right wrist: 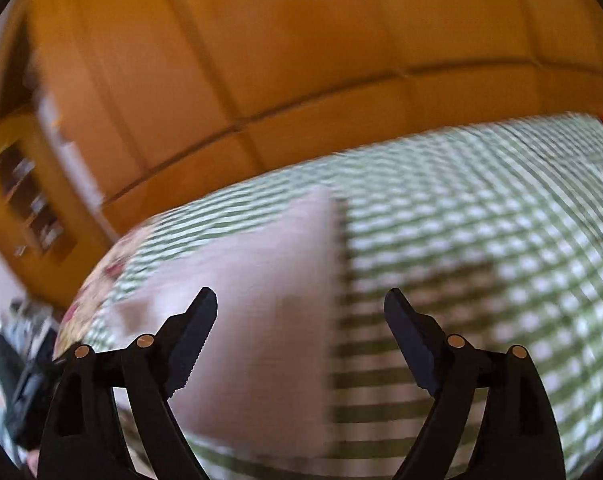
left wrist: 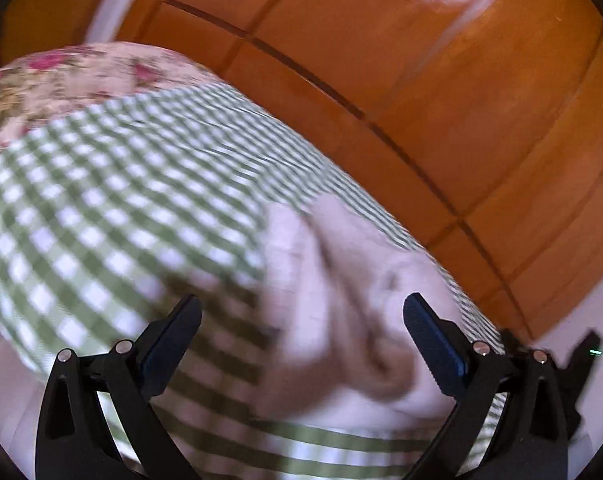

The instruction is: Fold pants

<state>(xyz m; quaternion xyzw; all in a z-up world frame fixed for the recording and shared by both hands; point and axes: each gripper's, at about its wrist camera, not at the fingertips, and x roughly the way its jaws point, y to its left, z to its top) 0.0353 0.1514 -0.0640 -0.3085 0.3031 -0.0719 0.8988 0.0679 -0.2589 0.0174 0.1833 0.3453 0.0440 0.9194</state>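
Observation:
Pale pink pants [left wrist: 341, 312] lie crumpled on a green-and-white checked bedspread [left wrist: 113, 208]. My left gripper [left wrist: 301, 316] is open and empty, hovering above the pants' left part. In the right wrist view the pants [right wrist: 253, 304] look flatter, with a straight right edge. My right gripper [right wrist: 299, 312] is open and empty above that edge, its left finger [right wrist: 193, 340] over the pink cloth. Both views are motion-blurred.
A floral pillow [left wrist: 73, 76] lies at the head of the bed. An orange wooden wardrobe [left wrist: 421, 80] stands behind the bed. A shelf unit [right wrist: 25, 200] and dark clutter [right wrist: 17, 380] are at the left of the right wrist view.

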